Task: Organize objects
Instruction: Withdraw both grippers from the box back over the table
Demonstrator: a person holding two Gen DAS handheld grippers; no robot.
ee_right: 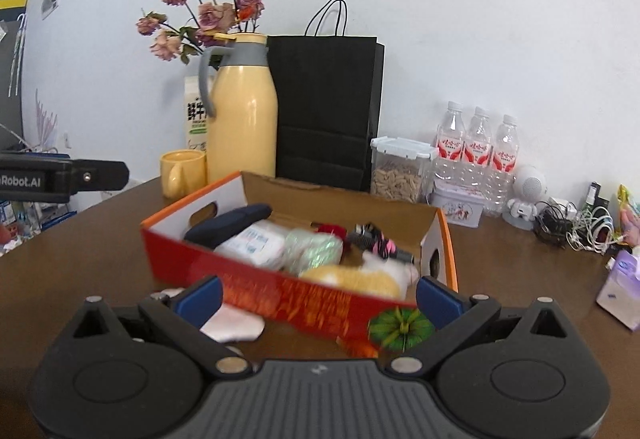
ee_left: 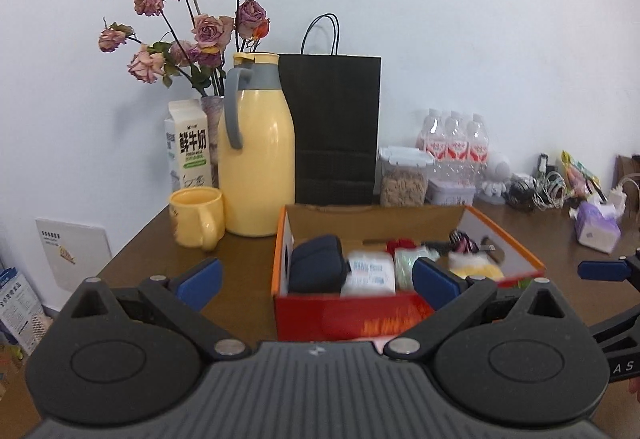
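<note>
A dark brown bench (ee_left: 248, 271) stands against a white wall. At its left sit a yellow mug (ee_left: 196, 217) and jug (ee_left: 256, 155). Only the right wrist view shows a green toy (ee_right: 400, 325) before the red box (ee_right: 280, 289), which holds a navy pouch (ee_left: 318, 269) and tissues (ee_left: 370, 273). The left claw (ee_left: 318, 279) and right claw (ee_right: 318, 299) both gape empty.

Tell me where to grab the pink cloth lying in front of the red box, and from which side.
Pinch the pink cloth at its free rounded edge nearest the right gripper, coming down from above on the near side. It lies flat on the table, and its far part runs up against the red box, possibly under it, so a top pinch, then a pull away from the box, looks safest.
</note>
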